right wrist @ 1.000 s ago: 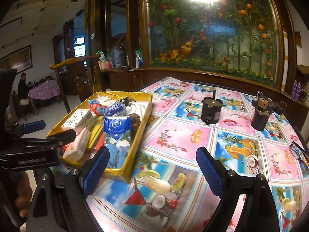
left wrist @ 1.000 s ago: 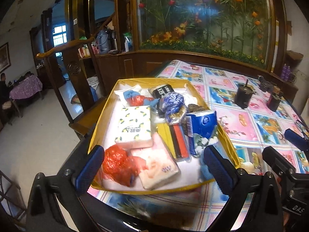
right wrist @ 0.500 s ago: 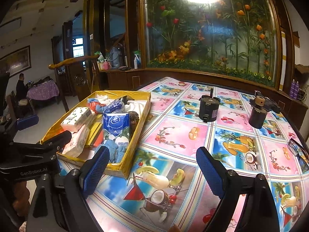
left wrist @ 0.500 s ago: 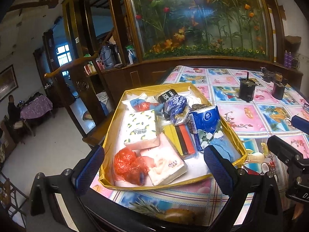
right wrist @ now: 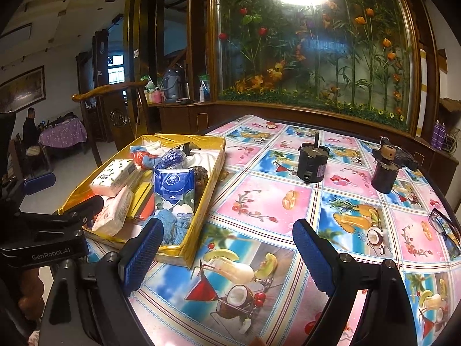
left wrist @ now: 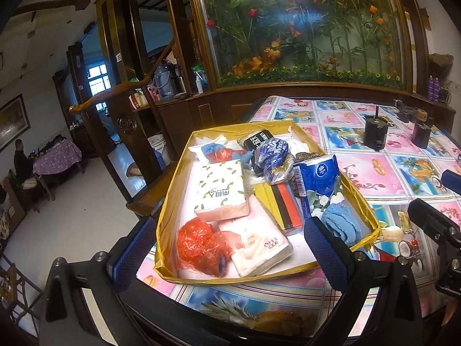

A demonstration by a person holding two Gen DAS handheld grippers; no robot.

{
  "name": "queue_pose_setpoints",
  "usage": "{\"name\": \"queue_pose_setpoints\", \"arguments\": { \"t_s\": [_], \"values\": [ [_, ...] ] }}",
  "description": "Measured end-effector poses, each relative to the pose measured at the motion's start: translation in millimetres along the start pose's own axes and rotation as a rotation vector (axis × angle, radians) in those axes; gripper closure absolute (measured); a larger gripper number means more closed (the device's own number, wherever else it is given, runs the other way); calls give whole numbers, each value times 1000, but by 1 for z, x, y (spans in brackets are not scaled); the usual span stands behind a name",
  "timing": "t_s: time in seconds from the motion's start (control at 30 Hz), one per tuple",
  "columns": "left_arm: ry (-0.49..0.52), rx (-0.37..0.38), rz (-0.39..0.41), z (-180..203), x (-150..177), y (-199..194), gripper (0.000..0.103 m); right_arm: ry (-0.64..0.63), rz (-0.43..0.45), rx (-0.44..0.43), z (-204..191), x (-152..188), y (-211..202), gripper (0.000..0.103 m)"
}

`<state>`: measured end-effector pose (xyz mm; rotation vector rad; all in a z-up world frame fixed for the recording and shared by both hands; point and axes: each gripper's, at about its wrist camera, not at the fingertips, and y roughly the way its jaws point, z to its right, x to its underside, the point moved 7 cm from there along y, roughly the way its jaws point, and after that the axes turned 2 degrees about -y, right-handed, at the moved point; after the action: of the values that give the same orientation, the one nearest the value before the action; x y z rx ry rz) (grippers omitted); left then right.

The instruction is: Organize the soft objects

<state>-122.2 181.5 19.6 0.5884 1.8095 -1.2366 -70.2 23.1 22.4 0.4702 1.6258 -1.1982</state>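
Note:
A gold tray sits at the table's left corner, filled with soft items. Inside lie a lemon-print tissue pack, a pink tissue pack, a crumpled red plastic bag, a blue tissue pack, a blue knitted cloth and a blue patterned bag. My left gripper hovers open just short of the tray's near edge, holding nothing. My right gripper is open over the tablecloth, to the right of the tray, also holding nothing.
Two black cylinders stand on the patterned tablecloth at the back. Eyeglasses lie at the right edge. A wooden chair back stands left of the table. A person sits far off at another table.
Both grippers have drawn back from the tray, so it looks smaller and farther off. Both stay open, and the items in the tray have not moved.

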Motion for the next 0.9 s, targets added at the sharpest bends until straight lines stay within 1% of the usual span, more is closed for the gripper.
{"name": "queue_pose_setpoints", "arguments": {
  "t_s": [0.27,0.5,0.77,0.9],
  "values": [
    [-1,-15,12,-6,-1,-2,0,9,0,3,2,0,1,9],
    [-13,-9,-2,-9,-1,0,0,9,0,3,2,0,0,9],
    [-15,-14,0,-11,-1,0,0,13,2,4,3,0,0,9],
    [-33,-12,-16,-14,-1,2,0,13,2,4,3,0,0,9]
  ]
}}
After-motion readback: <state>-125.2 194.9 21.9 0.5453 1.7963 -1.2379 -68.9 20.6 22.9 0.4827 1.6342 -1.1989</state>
